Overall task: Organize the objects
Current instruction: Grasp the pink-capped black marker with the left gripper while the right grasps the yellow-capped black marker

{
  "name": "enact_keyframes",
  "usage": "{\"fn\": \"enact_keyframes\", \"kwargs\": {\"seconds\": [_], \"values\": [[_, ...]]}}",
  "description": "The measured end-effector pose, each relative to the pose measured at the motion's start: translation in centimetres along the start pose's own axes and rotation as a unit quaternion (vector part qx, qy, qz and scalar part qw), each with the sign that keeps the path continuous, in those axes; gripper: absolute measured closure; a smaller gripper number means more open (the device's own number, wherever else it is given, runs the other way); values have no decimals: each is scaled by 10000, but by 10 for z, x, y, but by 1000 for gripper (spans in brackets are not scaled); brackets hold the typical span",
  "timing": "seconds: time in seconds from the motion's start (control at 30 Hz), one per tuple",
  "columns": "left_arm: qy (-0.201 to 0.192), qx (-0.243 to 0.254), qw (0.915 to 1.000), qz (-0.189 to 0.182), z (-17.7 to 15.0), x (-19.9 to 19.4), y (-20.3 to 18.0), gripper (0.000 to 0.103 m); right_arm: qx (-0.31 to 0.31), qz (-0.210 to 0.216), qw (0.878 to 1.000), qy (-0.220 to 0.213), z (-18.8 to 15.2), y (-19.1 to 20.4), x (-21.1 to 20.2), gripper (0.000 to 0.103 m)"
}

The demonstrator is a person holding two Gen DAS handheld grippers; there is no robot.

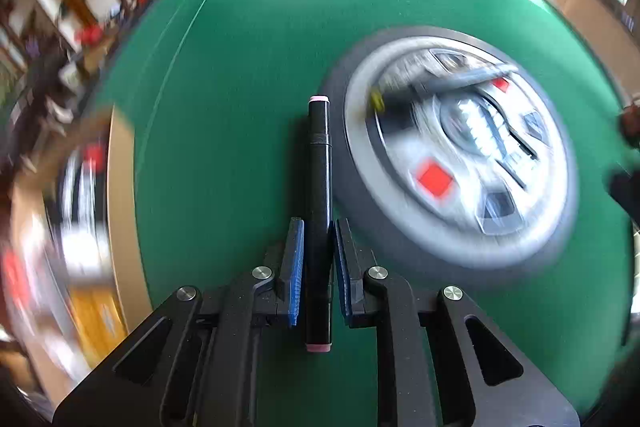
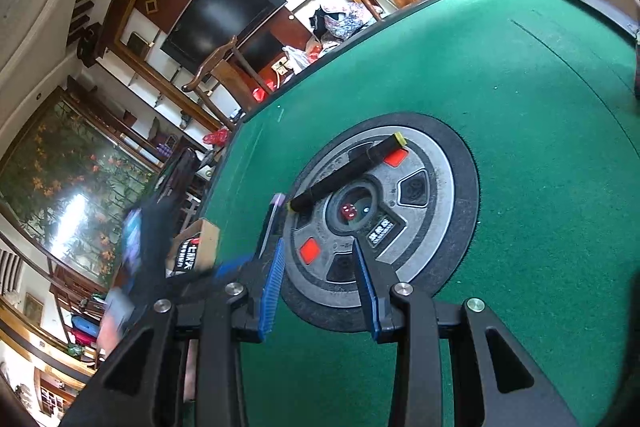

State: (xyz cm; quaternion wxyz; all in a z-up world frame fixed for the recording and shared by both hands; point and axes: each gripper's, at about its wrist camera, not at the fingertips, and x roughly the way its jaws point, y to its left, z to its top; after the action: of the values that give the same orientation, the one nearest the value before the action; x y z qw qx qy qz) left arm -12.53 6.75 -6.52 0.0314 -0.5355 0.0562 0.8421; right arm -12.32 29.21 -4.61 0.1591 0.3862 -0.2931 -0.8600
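A black marker with pink end caps [image 1: 319, 219] is clamped lengthwise in the left gripper [image 1: 319, 227] over the green table [image 1: 240, 67], so a slip could be caused by its smooth barrel, while the right gripper [image 2: 320, 259] is held parted and empty, and at 1 o'clock a second, apparently yellow-capped marker [image 2: 348, 171] is seen on the round centre console [image 2: 420, 251].

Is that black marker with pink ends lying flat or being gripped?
Gripped: the left claw is shut on the black marker, blue pads against its barrel.

both wrist cams close, angled down; share table [image 1: 240, 47] hub [image 2: 432, 247].
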Motion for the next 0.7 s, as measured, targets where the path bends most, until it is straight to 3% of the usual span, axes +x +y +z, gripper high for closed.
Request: {"fn": "enact_keyframes", "kwargs": {"seconds": [0.1, 0.2, 0.33, 0.5, 0.7], "values": [[-290, -202, 9992, 193, -38, -17, -2, 89, -135, -185, 9997, 9, 0, 2, 4, 68], [-500, -269, 9981, 251, -49, -20, -3, 89, -351, -413, 9985, 84, 0, 7, 15, 68], [-611, -247, 9977, 165, -42, -19, -1, 89, -715, -562, 9952, 359, 13, 22, 38, 68], [-719, -198, 9970, 207, -45, -17, 0, 89, -1598, -1259, 9778, 504, 41, 49, 79, 67], [-623, -371, 9973, -88, -47, -16, 11, 89, -1701, -1529, 9725, 439, 71, 42, 110, 67]]}}
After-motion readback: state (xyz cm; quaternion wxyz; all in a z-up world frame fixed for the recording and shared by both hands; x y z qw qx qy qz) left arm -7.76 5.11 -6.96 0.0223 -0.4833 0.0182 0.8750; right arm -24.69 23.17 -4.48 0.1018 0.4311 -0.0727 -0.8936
